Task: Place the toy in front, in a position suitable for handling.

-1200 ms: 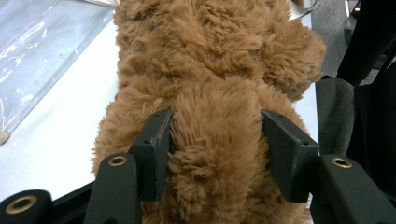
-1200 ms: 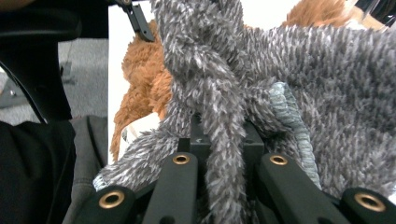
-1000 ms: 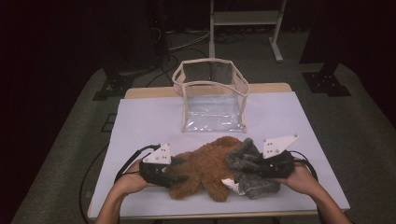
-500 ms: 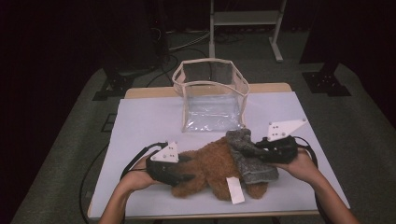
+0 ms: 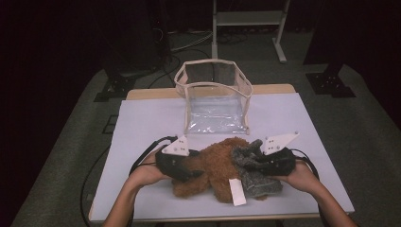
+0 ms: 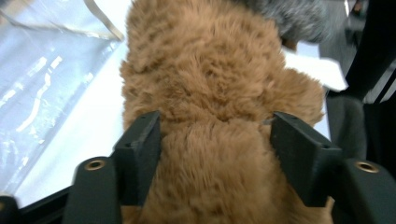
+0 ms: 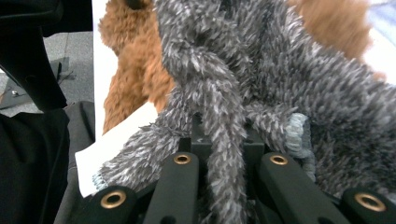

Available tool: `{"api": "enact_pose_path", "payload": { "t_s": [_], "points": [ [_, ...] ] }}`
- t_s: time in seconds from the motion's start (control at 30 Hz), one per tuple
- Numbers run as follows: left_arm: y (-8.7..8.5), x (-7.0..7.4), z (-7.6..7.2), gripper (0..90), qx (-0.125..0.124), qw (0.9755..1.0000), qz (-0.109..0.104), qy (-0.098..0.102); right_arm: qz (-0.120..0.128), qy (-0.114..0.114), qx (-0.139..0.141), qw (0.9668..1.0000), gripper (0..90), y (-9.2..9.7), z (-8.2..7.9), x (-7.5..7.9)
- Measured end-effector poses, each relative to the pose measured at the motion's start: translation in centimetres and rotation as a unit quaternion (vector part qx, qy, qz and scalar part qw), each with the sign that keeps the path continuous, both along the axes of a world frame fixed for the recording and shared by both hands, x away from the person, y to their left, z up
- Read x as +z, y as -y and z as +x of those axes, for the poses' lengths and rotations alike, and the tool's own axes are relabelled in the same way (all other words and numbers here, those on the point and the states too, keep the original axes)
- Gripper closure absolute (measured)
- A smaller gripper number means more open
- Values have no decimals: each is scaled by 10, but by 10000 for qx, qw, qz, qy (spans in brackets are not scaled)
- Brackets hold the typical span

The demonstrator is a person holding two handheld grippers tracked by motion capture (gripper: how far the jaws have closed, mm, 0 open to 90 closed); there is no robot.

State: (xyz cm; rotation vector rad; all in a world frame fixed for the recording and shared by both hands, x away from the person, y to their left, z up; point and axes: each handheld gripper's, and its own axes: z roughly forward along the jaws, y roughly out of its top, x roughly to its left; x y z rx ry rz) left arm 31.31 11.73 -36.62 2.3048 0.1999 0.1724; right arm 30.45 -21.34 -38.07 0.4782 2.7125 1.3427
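Between left gripper [image 6: 212, 154] jaws, brown plush [image 6: 219, 93], grey scarf [image 7: 224, 107] pinched by right gripper [image 7: 229, 140]

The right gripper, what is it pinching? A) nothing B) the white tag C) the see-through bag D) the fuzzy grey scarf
D: the right gripper has its jaws shut on a strand of the fuzzy grey scarf, which is tied on the brown teddy bear.

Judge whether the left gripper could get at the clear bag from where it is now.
Probably yes: the left gripper straddles the brown plush toy with its fingers apart, and bare table lies between it and the clear bag.
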Motion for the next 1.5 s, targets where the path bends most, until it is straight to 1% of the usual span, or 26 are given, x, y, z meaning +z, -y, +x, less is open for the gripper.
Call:
{"api": "enact_pose_path", "payload": {
  "t_s": [0.03, 0.1, 0.17, 0.27, 0.37, 0.4, 0.43, 0.5, 0.53, 0.6, 0.73, 0.83, 0.9, 0.93, 1.03, 1.07, 1.1, 1.13, 1.2, 1.3, 1.33, 1.4, 1.43, 1.5],
  "points": [
    [3, -2, 0, 363, -23, 10000, 32, -16, 6, -24, -12, 10000, 809, 3, -1, -3],
    [4, -3, 1, 372, -41, 10000, -26, -35, 1, -68, -68, 10000, 809, 11, -3, -10],
    [3, -3, 0, 382, -70, 10000, -38, -42, 16, -180, -127, 9998, 808, 22, -7, -18],
    [1, -4, -2, 383, -68, 10000, -49, -44, 36, -286, -281, 9992, 808, 40, -14, -27],
    [1, -4, -2, 383, -67, 10000, -49, -22, -46, -387, -479, 9981, 807, 58, -21, -36],
    [2, -4, -3, 382, -65, 10000, -38, -20, -94, -397, -534, 9977, 807, 62, -22, -36],
    [2, -3, -3, 382, -66, 10000, -31, -12, -71, -365, -578, 9976, 807, 65, -23, -35],
    [4, -3, -4, 383, -94, 10000, -20, 3, -32, -278, -597, 9978, 807, 66, -24, -27],
    [5, -3, -4, 383, -119, 9999, -15, 8, -8, -193, -569, 9982, 808, 64, -23, -21],
    [6, -3, -4, 387, -153, 9999, -1, 9, 158, -68, -462, 9988, 808, 56, -19, -6],
    [7, -4, -4, 390, -173, 9998, -26, 8, 345, 292, -240, 9987, 808, 28, -8, 29],
    [9, -4, -6, 391, -209, 9998, -32, 36, 296, 601, -32, 9977, 807, 1, 0, 53],
    [10, -4, -8, 390, -235, 9997, -32, 43, 199, 719, 118, 9971, 807, -18, 7, 63],
    [11, -4, -8, 390, -248, 9997, -30, 55, 95, 751, 184, 9970, 806, -26, 11, 65],
    [12, -4, -9, 389, -281, 9995, -6, 112, -239, 736, 287, 9966, 805, -46, 24, 65],
    [13, -4, -10, 389, -288, 9995, -12, 123, -356, 673, 288, 9967, 805, -50, 28, 63],
    [13, -5, -10, 388, -289, 9995, -21, 125, -412, 656, 295, 9966, 805, -52, 32, 60],
    [13, -5, -9, 388, -288, 9995, -31, 121, -447, 578, 279, 9969, 806, -53, 35, 57],
    [13, -5, -9, 386, -304, 9994, -55, 123, -545, 500, 268, 9969, 807, -52, 38, 51],
    [13, -2, -10, 374, -299, 9994, -110, 142, -603, 248, 260, 9975, 810, -47, 39, 41],
    [12, -1, -11, 360, -273, 9994, -134, 140, -603, 196, 252, 9977, 810, -45, 39, 38],
    [9, 2, -13, 310, -166, 9996, -119, 207, -543, 109, 235, 9982, 812, -42, 37, 35],
    [5, 3, -13, 283, -86, 9996, -127, 243, -546, 109, 247, 9981, 813, -40, 36, 34],
    [-4, 4, -14, 239, 51, 9996, -190, 185, -505, 84, 248, 9984, 814, -37, 34, 31]
  ]
}}
